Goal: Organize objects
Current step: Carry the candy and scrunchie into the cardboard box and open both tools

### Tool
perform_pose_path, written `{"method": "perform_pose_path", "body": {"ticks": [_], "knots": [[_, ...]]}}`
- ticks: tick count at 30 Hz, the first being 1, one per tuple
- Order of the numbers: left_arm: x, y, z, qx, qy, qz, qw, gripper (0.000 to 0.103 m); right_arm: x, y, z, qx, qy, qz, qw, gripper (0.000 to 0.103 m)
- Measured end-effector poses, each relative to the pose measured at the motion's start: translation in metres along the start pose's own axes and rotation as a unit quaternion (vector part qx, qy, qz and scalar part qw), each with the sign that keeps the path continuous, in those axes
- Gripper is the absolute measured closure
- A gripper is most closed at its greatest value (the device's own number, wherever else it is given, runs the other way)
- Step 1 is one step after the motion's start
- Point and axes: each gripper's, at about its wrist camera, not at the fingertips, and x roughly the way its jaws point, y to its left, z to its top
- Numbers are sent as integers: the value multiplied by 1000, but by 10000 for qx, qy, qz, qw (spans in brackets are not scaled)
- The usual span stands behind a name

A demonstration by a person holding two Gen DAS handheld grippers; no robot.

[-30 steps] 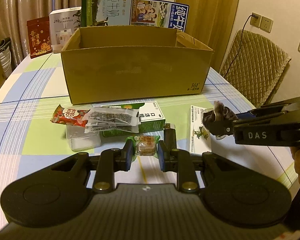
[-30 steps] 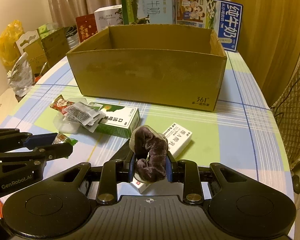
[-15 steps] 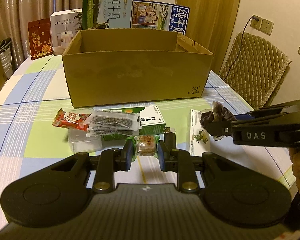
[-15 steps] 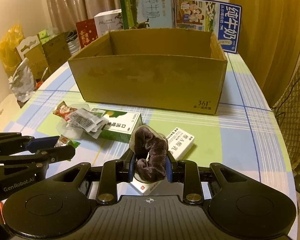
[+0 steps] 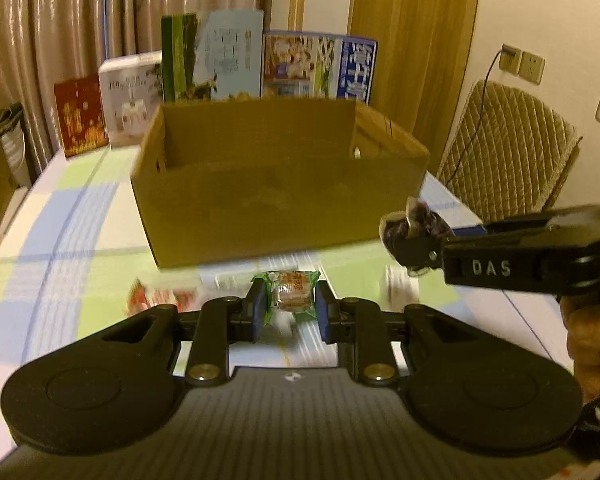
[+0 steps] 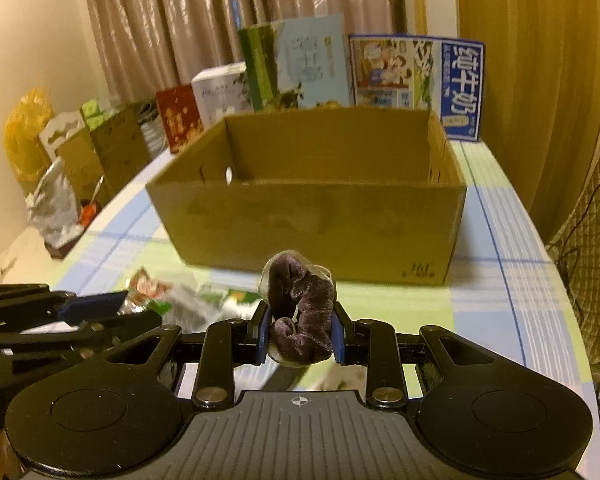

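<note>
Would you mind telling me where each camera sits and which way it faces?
Left wrist view: on the left gripper, facing the cardboard box; own fingers clamp a wrapped snack; right gripper and a hand show.
Right wrist view: on the right gripper, facing the box; own fingers clamp a dark cloth bundle; left gripper shows.
Shared: box, both grippers.

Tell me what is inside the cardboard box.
Nothing shows inside the cardboard box: only its bare inner walls are visible. Its front wall hides the floor, so anything lying low cannot be seen. Both views are blurred.
</note>
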Motion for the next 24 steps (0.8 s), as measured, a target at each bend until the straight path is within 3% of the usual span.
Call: {"method": "perform_pose_path", "body": {"ticks": [15,24], "knots": [[49,43,100,6,-478,64,9988,82,14,-23,83,503,-1086,-240,9925,76],[102,58,135,-255,-391,-68,9989,82,65,-60,118,934,-917,-430,9905,76]]}}
